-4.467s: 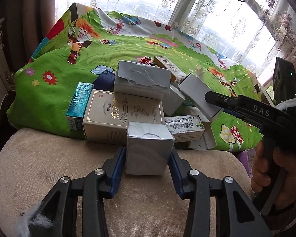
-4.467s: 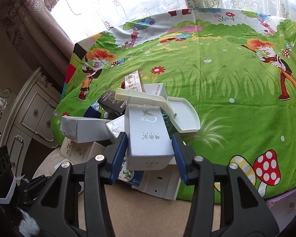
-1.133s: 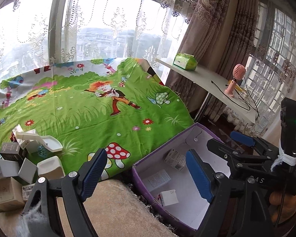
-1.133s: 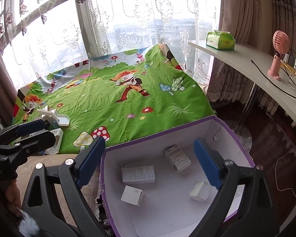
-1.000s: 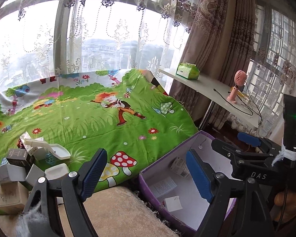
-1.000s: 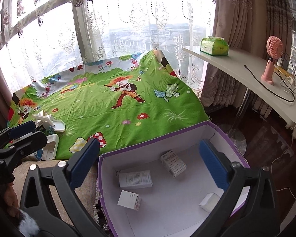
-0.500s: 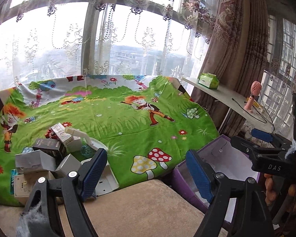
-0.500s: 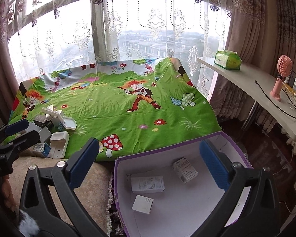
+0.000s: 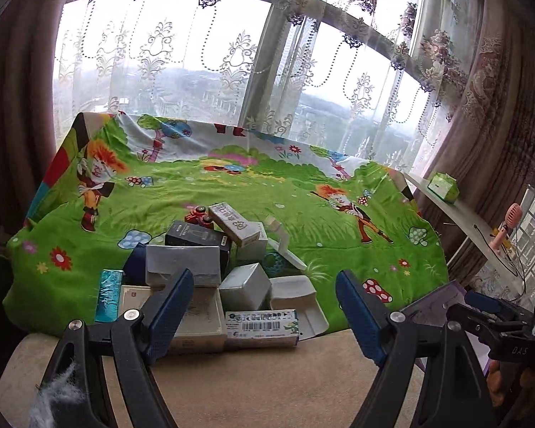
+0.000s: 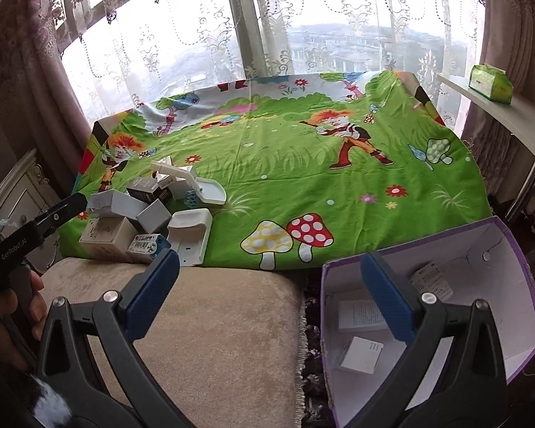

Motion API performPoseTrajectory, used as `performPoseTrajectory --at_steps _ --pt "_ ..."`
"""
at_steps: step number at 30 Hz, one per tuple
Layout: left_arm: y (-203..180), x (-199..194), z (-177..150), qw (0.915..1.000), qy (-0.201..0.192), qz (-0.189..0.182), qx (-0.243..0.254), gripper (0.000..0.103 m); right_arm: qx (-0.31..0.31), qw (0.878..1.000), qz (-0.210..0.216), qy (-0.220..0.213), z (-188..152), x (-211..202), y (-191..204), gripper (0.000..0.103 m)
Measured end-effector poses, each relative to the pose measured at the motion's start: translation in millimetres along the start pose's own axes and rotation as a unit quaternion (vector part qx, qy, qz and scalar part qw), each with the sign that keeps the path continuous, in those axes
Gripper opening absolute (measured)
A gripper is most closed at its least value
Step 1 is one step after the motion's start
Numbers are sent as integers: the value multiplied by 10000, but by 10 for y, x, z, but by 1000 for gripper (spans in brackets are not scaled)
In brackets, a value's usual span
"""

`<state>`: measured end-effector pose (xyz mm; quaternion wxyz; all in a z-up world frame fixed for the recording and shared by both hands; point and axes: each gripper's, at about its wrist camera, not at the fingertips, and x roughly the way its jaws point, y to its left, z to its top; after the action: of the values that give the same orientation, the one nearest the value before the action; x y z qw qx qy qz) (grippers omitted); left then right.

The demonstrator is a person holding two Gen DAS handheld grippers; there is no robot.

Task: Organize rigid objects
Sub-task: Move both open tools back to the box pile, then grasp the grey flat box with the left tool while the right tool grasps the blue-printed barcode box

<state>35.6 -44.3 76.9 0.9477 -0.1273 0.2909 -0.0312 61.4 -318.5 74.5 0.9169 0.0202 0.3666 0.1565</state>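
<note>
Several boxes [image 9: 210,285] sit piled at lower left of the left view, likely light, stiff cardboard, best pinched across flat sides. Left gripper [image 9: 264,310] and right gripper [image 10: 267,296] gape wide, empty.

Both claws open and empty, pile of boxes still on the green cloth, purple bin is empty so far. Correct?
Not quite: the purple bin is not empty. The right wrist view shows at least three small white boxes lying on its floor. The rest holds: left claw and right claw are open and empty, and the pile of boxes sits on the green cloth.
</note>
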Motion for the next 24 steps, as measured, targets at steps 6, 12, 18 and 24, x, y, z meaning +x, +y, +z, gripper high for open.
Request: performPoseTrajectory --at_steps 6,12,18,24 --pt "245 93 47 9993 108 261 -240 83 -165 9991 246 301 -34 217 287 102" --pt "397 302 92 9967 477 548 -372 87 -336 9971 426 526 -42 420 519 102" --pt "474 584 142 9918 882 835 -408 89 -596 9943 547 694 -35 571 744 102" --pt "531 745 167 9886 1075 941 -476 89 -1009 9888 643 895 -19 744 954 102"
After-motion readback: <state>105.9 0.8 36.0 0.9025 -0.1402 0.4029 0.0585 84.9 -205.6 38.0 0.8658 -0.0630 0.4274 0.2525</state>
